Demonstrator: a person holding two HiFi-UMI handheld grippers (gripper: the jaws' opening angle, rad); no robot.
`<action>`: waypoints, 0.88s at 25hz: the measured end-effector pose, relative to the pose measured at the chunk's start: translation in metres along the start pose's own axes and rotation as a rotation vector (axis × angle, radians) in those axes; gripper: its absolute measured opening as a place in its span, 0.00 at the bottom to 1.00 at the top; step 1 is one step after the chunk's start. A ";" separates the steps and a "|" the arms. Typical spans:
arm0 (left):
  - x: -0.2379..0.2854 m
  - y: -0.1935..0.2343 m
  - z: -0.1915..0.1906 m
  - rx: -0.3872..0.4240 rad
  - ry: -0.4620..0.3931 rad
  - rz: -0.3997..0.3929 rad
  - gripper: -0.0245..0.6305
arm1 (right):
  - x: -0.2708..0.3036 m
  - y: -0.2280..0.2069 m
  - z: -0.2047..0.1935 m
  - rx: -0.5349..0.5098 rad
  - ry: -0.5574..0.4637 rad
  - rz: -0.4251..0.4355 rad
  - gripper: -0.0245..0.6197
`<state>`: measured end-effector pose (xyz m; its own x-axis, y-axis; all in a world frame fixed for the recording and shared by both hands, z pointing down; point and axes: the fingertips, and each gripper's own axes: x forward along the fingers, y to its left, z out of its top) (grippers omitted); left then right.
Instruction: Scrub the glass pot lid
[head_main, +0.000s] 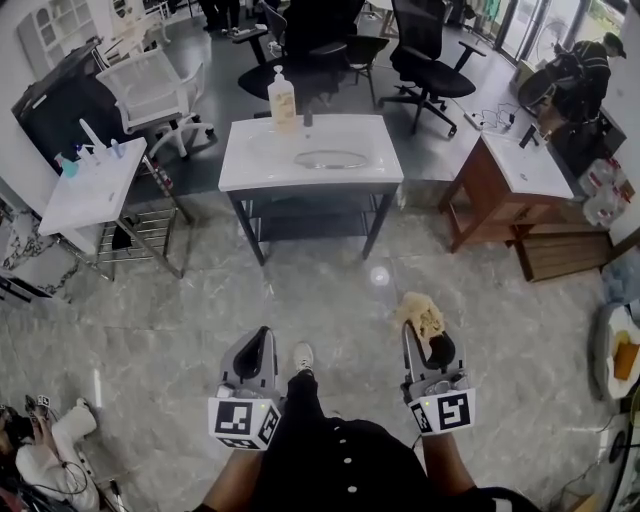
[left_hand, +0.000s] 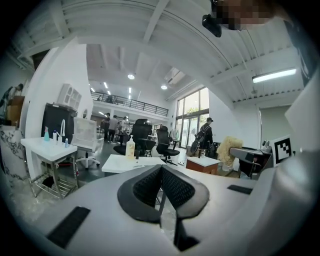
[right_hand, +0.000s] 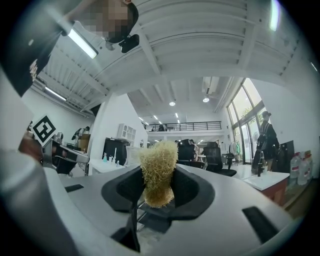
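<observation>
Coarse fibrous scrubber (right_hand: 158, 167), glossy stone floor (head_main: 330, 300)

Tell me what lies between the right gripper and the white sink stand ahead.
Only bare marble floor, seen in the head view, separates the right gripper, shut on a scrubber, from the white sink stand.

Soap bottle (head_main: 282, 100) on white washstand (head_main: 245, 168)
</observation>
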<state>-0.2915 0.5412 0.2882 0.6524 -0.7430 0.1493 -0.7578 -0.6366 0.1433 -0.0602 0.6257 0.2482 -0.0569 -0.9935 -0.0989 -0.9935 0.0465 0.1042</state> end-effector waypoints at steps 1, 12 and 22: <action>0.009 0.005 0.002 -0.007 -0.001 0.000 0.08 | 0.009 -0.002 -0.001 0.000 -0.001 -0.001 0.28; 0.099 0.047 0.019 -0.041 0.038 -0.010 0.07 | 0.097 -0.030 0.002 -0.024 -0.007 -0.013 0.28; 0.162 0.078 0.046 -0.010 0.034 -0.080 0.08 | 0.167 -0.041 0.003 -0.022 -0.010 -0.049 0.28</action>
<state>-0.2454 0.3610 0.2782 0.7112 -0.6822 0.1696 -0.7030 -0.6917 0.1655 -0.0297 0.4579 0.2245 -0.0098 -0.9934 -0.1146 -0.9927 -0.0041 0.1208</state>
